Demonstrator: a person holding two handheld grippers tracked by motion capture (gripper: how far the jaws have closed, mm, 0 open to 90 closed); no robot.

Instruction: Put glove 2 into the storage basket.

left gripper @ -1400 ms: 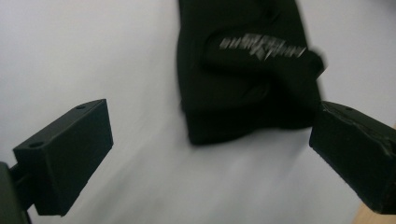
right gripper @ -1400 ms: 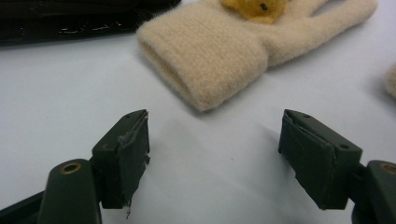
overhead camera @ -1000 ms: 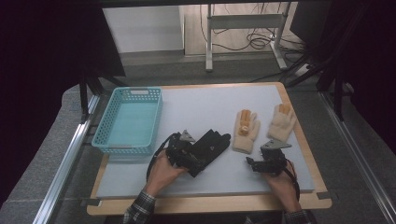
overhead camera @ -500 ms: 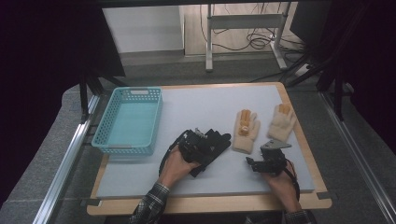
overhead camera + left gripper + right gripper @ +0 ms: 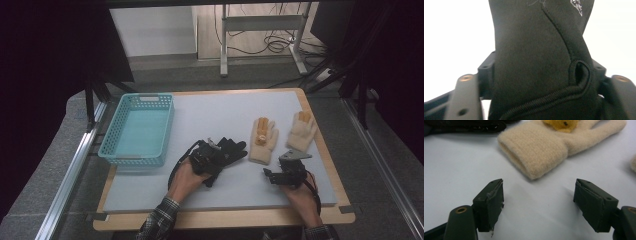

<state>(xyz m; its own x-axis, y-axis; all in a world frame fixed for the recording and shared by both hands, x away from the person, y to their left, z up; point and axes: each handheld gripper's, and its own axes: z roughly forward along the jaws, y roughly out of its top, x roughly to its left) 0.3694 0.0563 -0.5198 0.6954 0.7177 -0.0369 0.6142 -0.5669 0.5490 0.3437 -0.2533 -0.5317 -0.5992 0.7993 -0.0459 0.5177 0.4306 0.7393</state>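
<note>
A black glove (image 5: 232, 149) lies mid-table, and its cuff (image 5: 536, 75) sits close between the two jaws of my left gripper (image 5: 216, 159). The jaws stand wide on either side of the flat, unsqueezed cuff. To the right lies a cream glove with an orange patch (image 5: 263, 136), cuff toward me. A second cream glove (image 5: 301, 131) lies farther right. My right gripper (image 5: 275, 172) rests low on the table, open and holding nothing. In the right gripper view the first cream glove's cuff (image 5: 534, 150) is a short way beyond the right gripper (image 5: 539, 202).
A teal mesh basket (image 5: 137, 157) stands at the table's left with nothing in it. The grey mat (image 5: 210, 110) lies on a wooden board whose edge runs near my forearms. Metal rails flank the table on both sides.
My left hand has moved right and forward, bringing the left gripper's jaws around the black glove's cuff. The right gripper and both cream gloves have stayed put.
</note>
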